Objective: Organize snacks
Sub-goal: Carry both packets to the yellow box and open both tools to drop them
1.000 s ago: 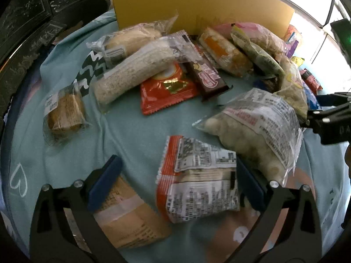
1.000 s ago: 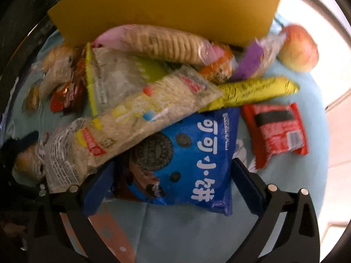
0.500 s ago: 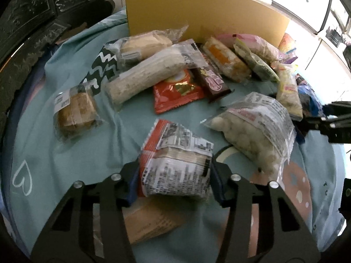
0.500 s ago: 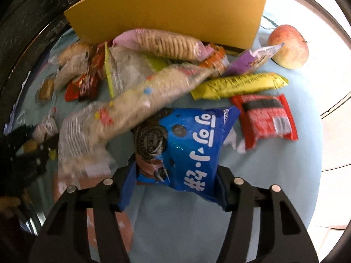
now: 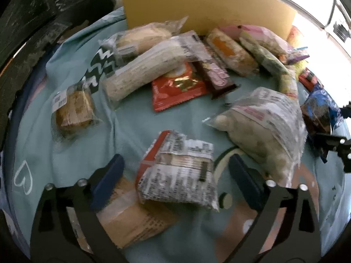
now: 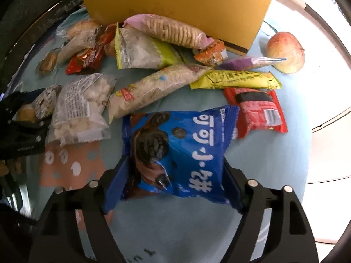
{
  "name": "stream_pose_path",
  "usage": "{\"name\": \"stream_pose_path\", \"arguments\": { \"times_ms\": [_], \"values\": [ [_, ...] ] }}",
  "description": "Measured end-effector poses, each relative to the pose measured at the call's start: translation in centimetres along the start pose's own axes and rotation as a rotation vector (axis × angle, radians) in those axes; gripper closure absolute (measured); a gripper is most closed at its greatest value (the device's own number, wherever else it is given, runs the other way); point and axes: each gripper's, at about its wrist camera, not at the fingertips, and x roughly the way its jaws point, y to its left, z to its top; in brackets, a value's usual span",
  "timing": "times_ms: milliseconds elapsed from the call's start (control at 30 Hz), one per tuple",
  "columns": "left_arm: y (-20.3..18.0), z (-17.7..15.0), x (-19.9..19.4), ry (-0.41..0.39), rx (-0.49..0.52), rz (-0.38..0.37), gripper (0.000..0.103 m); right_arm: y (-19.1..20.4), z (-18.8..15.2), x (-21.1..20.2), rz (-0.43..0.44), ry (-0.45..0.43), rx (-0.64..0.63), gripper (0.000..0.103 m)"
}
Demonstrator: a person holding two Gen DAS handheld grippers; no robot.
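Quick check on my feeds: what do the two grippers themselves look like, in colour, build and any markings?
Both match. The left gripper and the right gripper each have two black frame arms with triangular cut-outs and round silver screw heads. The fingers carry dark blue pads. No cables, sleeves or readable markings show in either wrist view.

Black gripper (image 6: pixel 174 188), blue pads (image 6: pixel 115 188), silver screws.

Cookie packet (image 6: pixel 175 151): blue with white lettering and dark cookie images. Wafer packet (image 5: pixel 177 175): red edge, white panel with black print. Tablecloth (image 5: pixel 122 135): light teal with white heart outline and salmon patches. Box (image 6: pixel 175 2): mustard yellow. Gripper pads (image 5: pixel 107 182): dark blue.
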Motion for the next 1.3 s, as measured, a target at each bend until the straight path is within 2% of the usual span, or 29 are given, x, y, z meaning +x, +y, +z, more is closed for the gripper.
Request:
{"name": "stream_pose_path", "arguments": {
  "times_ms": [67,133,200,267,300,333,567,1000,1167,1300],
  "values": [
    [0.2,0.1,0.1,0.0,0.004,-0.001,0.002,0.3,0.1,1.0,0.039,0.012,0.04,0.021],
    [0.1,0.1,0.1,0.004,0.013,-0.007,0.003,0.8,0.3,1.0,0.021,0.006,0.01,0.03],
    [-0.1,0.0,-0.5,-0.017,0.043,-0.038,0.02,0.8,0.4,0.7,0.045,0.002,0.027,0.035],
    [-0.5,-0.1,-1.0,-0.037,0.076,-0.038,0.051,0.2,0.6,0.0,0.05,-0.012,0.041,0.046],
    [-0.4,-0.1,-1.2,-0.038,0.071,-0.052,0.054,0.0,0.5,-0.3,0.055,-0.015,0.049,0.046],
    [0.0,0.0,-1.5,-0.037,0.043,-0.087,0.054,-0.2,0.4,-0.5,0.062,-0.014,0.06,0.048],
    [1.2,0.4,-4.3,-0.095,-0.007,-0.149,0.055,-1.6,-0.7,-2.3,0.112,-0.034,0.123,0.051],
    [0.5,0.2,-6.5,-0.127,0.015,-0.166,0.055,-4.2,-2.9,-7.8,0.168,-0.109,0.17,0.051],
    [0.7,0.4,-7.2,-0.138,0.01,-0.163,0.055,-4.3,-2.7,-8.7,0.18,-0.136,0.192,0.051],
    [0.8,1.7,-8.4,-0.176,0.017,-0.165,0.055,-5.2,-1.6,-10.3,0.207,-0.177,0.233,0.051]
  ]
}}
